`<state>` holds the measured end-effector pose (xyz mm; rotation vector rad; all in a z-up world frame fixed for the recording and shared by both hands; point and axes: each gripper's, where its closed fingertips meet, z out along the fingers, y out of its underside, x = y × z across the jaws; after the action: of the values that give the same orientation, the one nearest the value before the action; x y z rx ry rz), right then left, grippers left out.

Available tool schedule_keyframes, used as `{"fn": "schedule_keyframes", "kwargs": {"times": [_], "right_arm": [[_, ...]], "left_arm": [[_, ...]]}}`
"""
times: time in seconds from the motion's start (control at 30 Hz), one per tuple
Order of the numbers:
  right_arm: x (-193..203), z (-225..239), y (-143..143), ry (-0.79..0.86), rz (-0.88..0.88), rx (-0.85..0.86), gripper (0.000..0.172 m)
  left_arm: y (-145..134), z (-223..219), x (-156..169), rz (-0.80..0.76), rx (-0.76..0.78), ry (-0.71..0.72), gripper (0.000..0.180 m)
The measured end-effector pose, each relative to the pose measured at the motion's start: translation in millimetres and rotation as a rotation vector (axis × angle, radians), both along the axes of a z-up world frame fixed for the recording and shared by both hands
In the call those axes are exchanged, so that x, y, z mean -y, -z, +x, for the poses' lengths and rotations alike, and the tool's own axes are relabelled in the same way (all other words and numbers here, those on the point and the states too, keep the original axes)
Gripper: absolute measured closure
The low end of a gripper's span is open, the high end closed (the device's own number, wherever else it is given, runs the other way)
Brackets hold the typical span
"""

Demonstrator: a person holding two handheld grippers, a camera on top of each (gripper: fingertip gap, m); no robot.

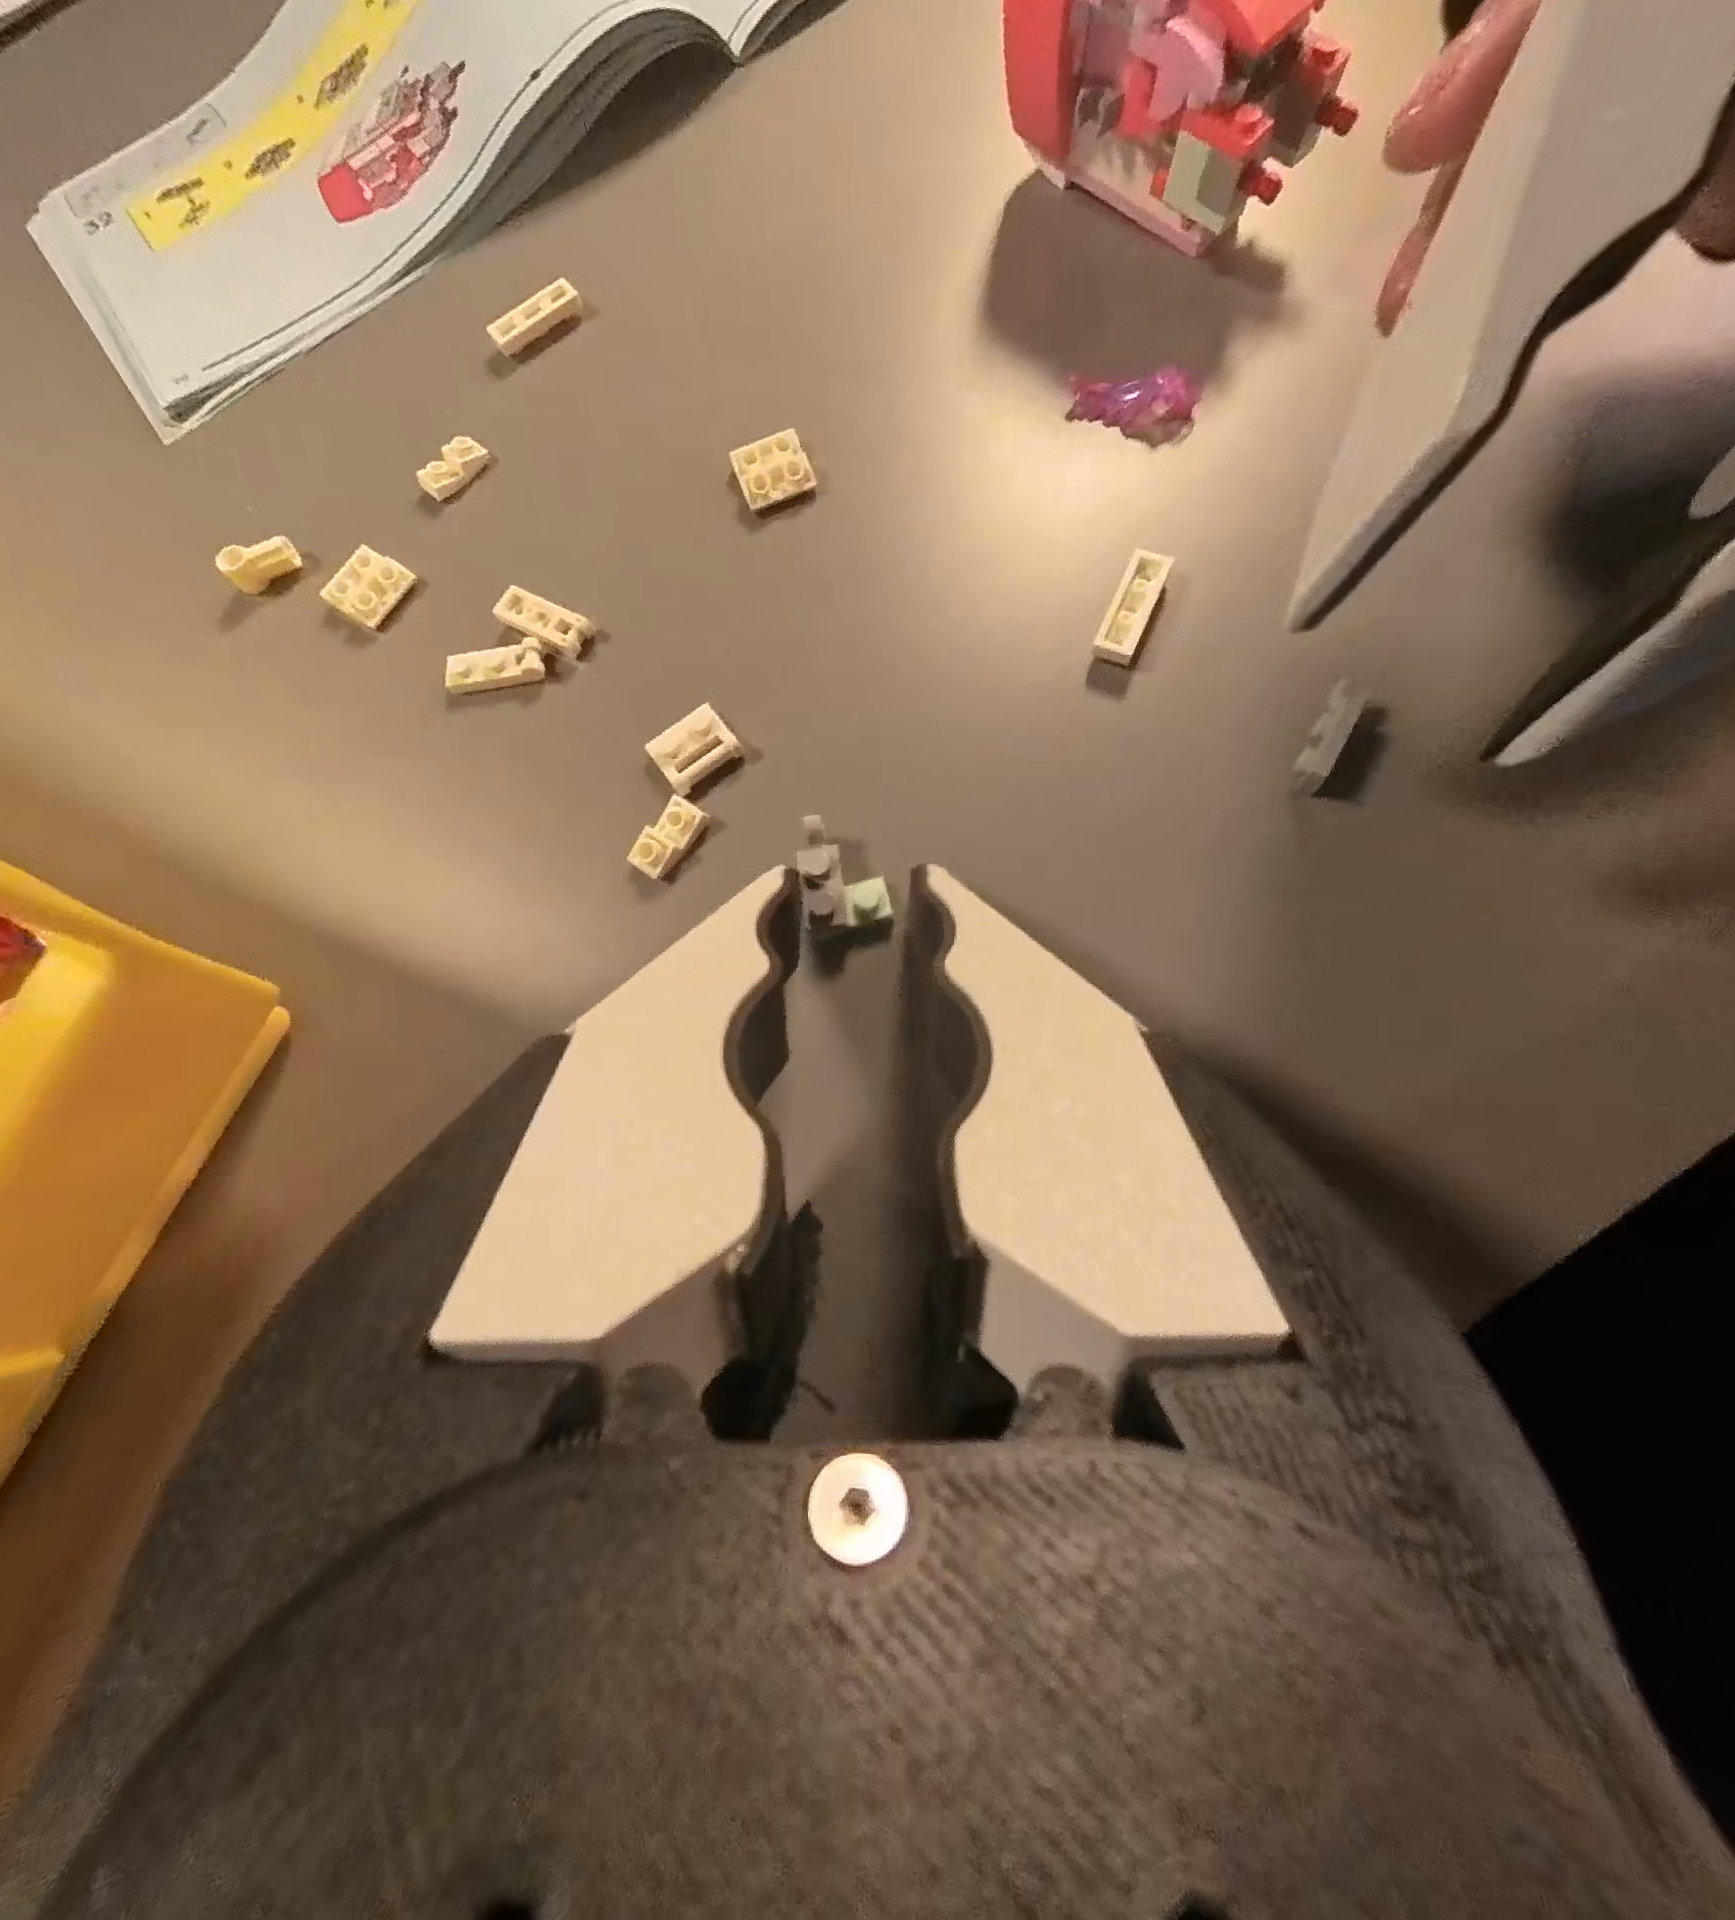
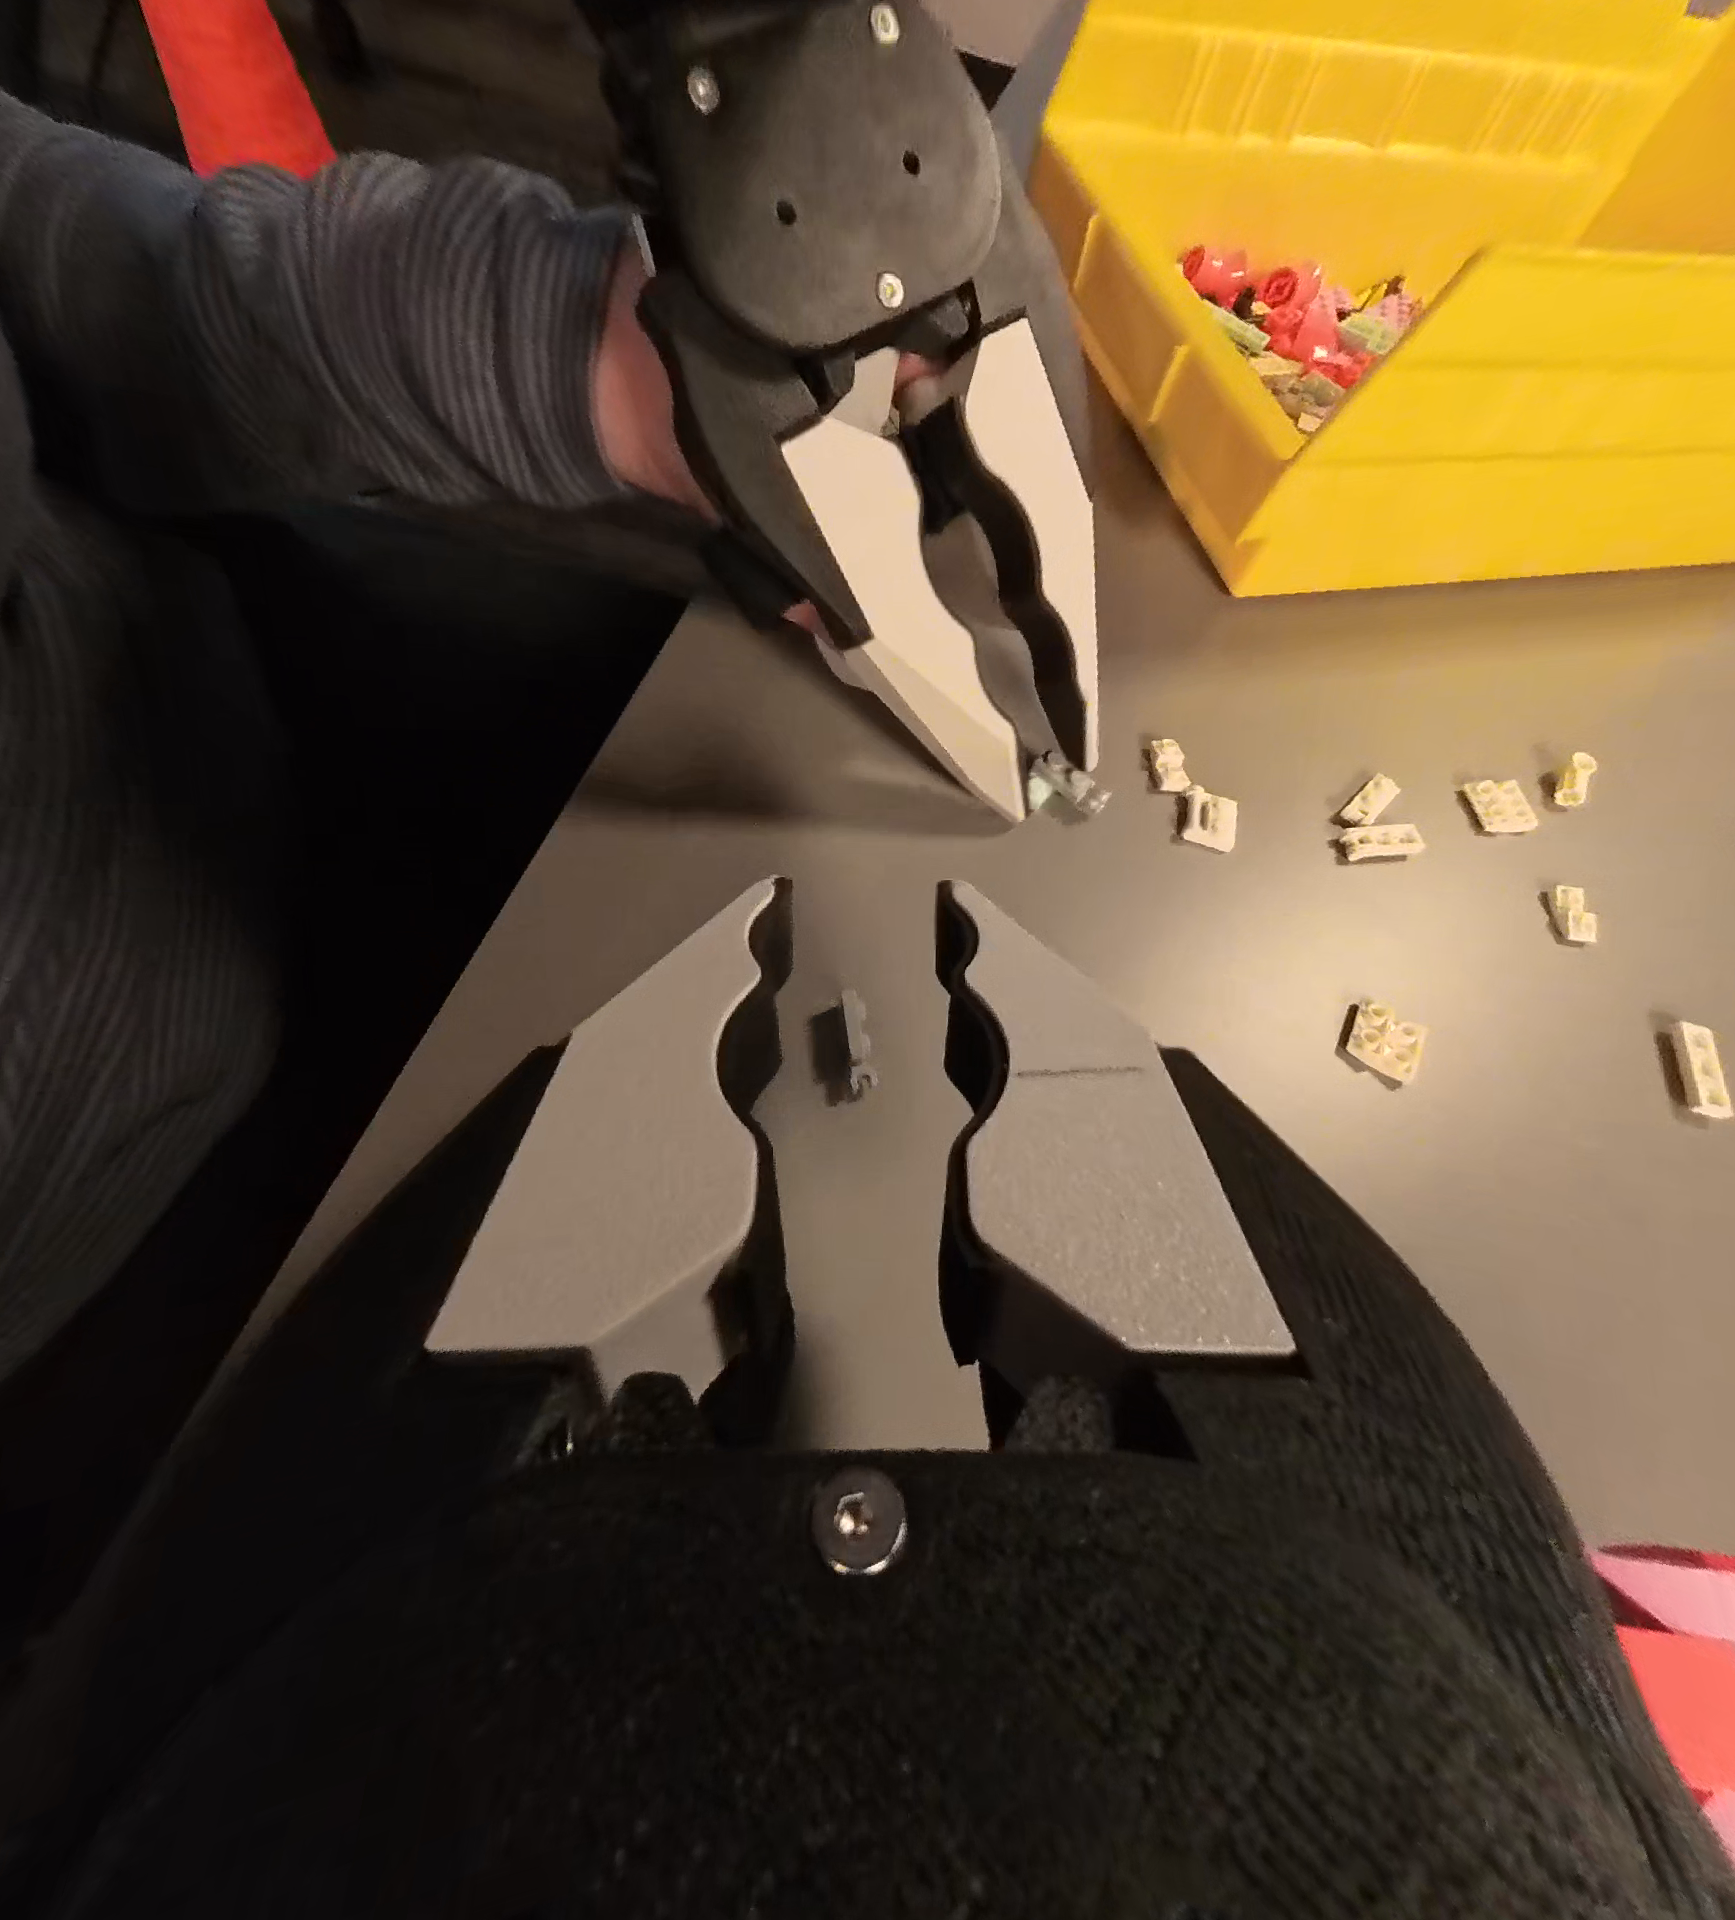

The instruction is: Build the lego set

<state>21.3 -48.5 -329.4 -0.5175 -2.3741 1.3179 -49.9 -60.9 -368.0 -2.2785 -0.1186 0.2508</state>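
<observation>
— Black housing of my left gripper [image 1: 847, 883] sits closest, pale fingers [image 1: 697, 1039] running out ahead of it. What lies beyond?

— Biggest first: grey table [image 1: 946, 644]. Yellow bin [image 2: 1465, 499] at my left side, a heap of red and pink bricks inside. Open booklet [image 1: 323, 208] at the far left. Red-and-pink brick model [image 1: 1185, 114] stands far ahead, partly built by the look of it.

— And loose parts?

— Cream pieces [image 1: 775, 473] are scattered between the booklet and my fingers, none stacked. One purple translucent bit [image 1: 1133, 400] lies near the model.

— State of the left fingers?

— Narrow. A small grey-and-green assembly [image 1: 842, 894] stands on the table between the tips. The grey side is against my left pad. A sliver of table shows between the green stud and my right pad, so I judge it not clamped.

— Right gripper [image 2: 863, 894]?

— Parted, somewhat wider. A dark grey piece [image 2: 842, 1044] lies flat on the table in the gap, back from the tips, clear of both pads. It is apart from the left gripper's assembly.
</observation>
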Motion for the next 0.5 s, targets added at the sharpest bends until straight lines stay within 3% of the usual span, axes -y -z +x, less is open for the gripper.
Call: {"fn": "schedule_keyframes", "kwargs": {"times": [0.2, 0.4, 0.5], "right_arm": [[-2.6, -5.9, -1.0, 0.03, 0.006, -0.043, 0.148], [-1.1, -1.4, -7.9, -0.019, -0.005, -0.108, 0.15], [3.1, 6.0, -4.9, -0.071, 0.014, -0.109, 0.165]], "left_arm": [[-1.4, 7.1, -0.3, -0.029, -0.061, 0.084, 0.165], [-31.9, 66.9, -10.3, 0.131, -0.107, 0.435, 0.166], [-34.9, 84.5, -9.2, 0.133, -0.154, 0.532, 0.166]]}}
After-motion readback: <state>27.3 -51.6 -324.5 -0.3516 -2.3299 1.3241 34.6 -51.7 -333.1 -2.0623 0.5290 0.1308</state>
